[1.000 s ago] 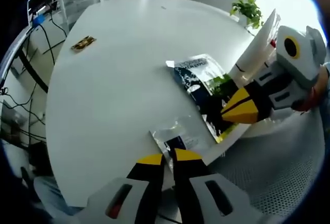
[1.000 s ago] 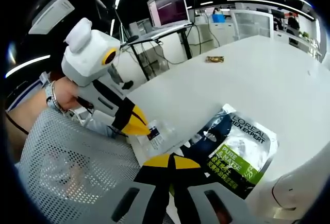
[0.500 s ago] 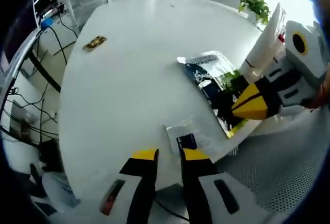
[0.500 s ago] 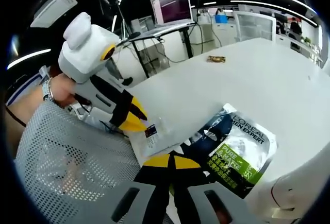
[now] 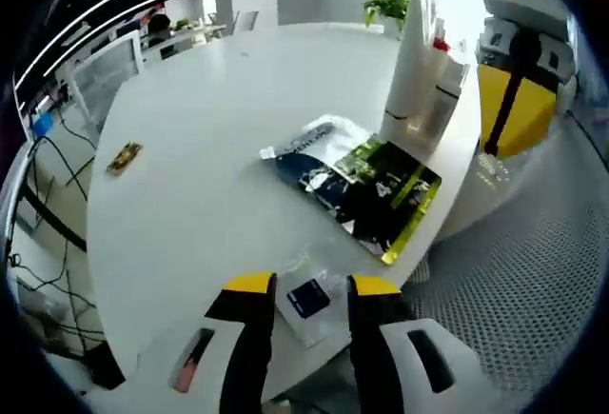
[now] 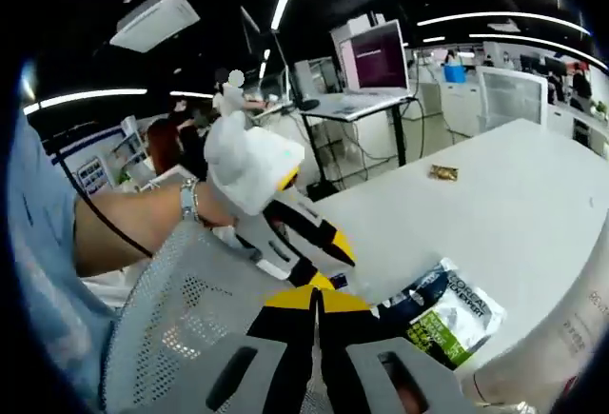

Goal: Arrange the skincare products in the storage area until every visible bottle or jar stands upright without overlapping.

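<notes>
Two glossy plastic sachets lie flat near the white bench's [image 5: 190, 167] edge: a small clear one [image 5: 309, 297] between the left gripper's [image 5: 306, 287] open jaws, a larger dark-and-green one [image 5: 357, 184] beside tall white tubes [image 5: 411, 57]. Right gripper's [image 6: 314, 297] jaws are pressed together.

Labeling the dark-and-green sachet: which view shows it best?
Left gripper view: the sachet lies flat and unobstructed on the white table. In the right gripper view it is smaller, partly hidden behind the right gripper.
</notes>
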A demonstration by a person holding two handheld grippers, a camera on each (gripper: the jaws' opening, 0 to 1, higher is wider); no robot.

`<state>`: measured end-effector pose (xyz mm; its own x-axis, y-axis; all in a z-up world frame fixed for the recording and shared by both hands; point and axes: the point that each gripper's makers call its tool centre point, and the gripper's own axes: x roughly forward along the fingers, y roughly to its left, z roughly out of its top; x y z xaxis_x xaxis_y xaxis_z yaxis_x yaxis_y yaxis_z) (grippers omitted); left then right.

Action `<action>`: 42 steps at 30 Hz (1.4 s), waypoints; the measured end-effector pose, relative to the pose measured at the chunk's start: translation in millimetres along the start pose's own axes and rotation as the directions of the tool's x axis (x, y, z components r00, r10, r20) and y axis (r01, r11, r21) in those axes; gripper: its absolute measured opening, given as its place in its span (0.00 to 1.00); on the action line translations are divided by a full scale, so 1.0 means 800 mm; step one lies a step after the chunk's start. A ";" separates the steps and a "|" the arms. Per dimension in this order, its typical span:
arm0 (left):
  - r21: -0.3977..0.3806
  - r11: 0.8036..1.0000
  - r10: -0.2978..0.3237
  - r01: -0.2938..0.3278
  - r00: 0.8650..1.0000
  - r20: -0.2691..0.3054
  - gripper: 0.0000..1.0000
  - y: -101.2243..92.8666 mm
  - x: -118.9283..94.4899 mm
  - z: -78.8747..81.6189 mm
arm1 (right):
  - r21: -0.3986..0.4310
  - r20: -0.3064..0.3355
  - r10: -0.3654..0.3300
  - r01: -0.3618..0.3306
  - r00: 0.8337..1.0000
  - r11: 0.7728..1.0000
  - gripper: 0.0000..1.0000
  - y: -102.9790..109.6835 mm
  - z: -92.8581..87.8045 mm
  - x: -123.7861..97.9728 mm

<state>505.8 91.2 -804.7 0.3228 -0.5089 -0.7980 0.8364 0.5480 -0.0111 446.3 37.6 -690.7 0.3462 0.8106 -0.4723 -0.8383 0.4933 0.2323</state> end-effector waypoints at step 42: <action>0.009 0.997 0.078 -0.078 0.996 -0.035 0.38 0.017 -0.015 -0.014 | 0.010 0.004 -0.123 0.123 0.992 0.992 0.00 -0.033 -0.027 -0.031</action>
<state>508.1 112.1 -802.3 0.3714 -0.4412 -0.8169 0.8130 0.5796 0.0565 450.5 -2.6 -703.4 0.4485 0.7447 -0.4942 -0.7849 0.5927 0.1809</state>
